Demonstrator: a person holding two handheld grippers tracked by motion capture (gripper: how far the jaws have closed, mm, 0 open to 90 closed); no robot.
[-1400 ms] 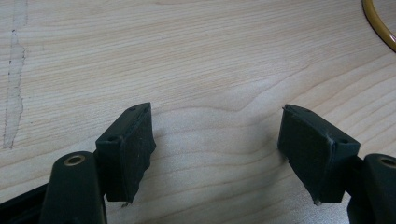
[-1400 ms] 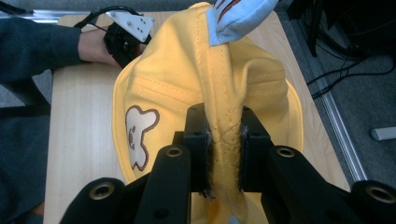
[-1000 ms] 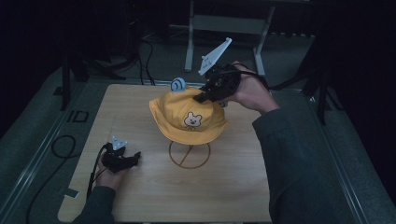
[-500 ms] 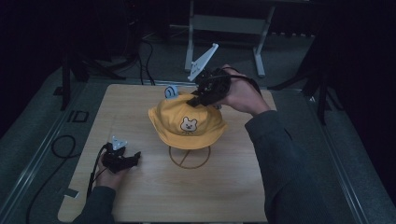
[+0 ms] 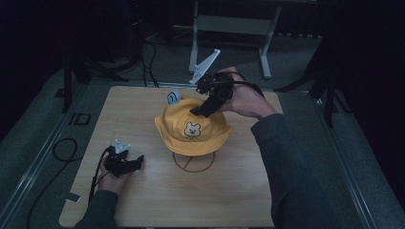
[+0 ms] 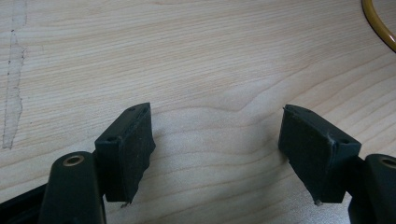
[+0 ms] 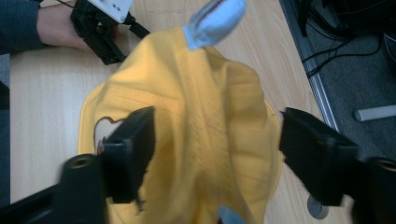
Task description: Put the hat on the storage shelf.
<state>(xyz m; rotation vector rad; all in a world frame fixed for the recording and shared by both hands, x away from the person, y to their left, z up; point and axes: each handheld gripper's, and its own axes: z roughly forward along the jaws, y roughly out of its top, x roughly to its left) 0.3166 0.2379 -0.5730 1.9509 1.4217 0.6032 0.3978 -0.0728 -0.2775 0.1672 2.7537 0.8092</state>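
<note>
A yellow bucket hat (image 5: 193,129) with a bear face and a pale blue ear (image 5: 173,97) sits on a wire stand whose ring base (image 5: 193,162) rests on the wooden table (image 5: 267,191). My right gripper (image 5: 198,110) hangs over the crown from the back right. In the right gripper view its jaws stand wide apart, open, with the hat (image 7: 201,130) below and between them and the ear (image 7: 215,21) beyond. My left gripper (image 5: 136,163) lies on the table front left, open (image 6: 217,126) over bare wood, with the ring's edge (image 6: 378,23) at the corner.
A white metal frame (image 5: 229,24) stands on the floor behind the table. Cables (image 5: 62,152) trail over the floor at the left. The right gripper view shows the left hand and its gripper (image 7: 100,28) beyond the hat, and the table's right edge (image 7: 303,74).
My right gripper has come down and to the left onto the hat's crown. The hat sits slightly lower on its stand. The left gripper has not moved.
</note>
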